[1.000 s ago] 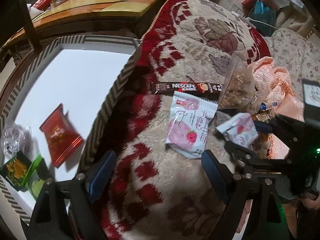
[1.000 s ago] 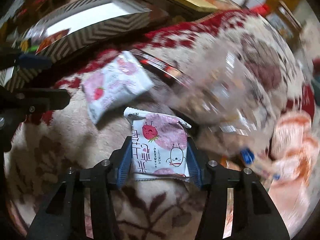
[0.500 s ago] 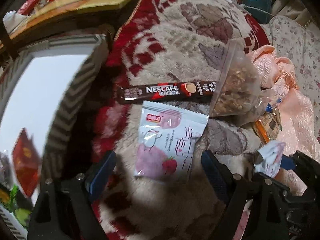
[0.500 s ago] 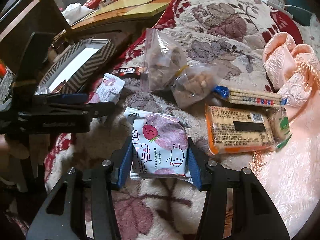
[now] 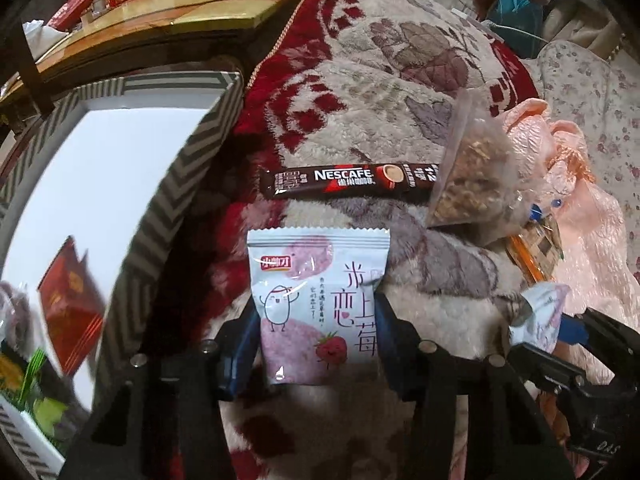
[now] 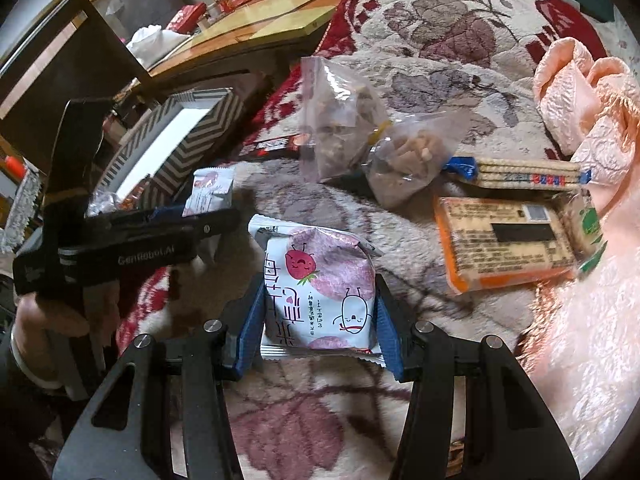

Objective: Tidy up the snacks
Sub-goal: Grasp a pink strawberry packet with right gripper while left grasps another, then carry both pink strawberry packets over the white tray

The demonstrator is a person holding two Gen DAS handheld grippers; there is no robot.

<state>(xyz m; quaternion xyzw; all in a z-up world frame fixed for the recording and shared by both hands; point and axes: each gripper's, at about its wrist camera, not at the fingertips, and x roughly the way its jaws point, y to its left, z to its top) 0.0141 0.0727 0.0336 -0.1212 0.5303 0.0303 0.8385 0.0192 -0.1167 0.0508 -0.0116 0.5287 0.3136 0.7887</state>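
Chevron-striped cardboard box sits left on the plush floral blanket. Left tool is clamped on a white-pink strawberry foil pouch; right tool is clamped on a matching puffy pouch. Judging: light, air-filled, slick film, crushable contents. Pinch side edges low, gently.
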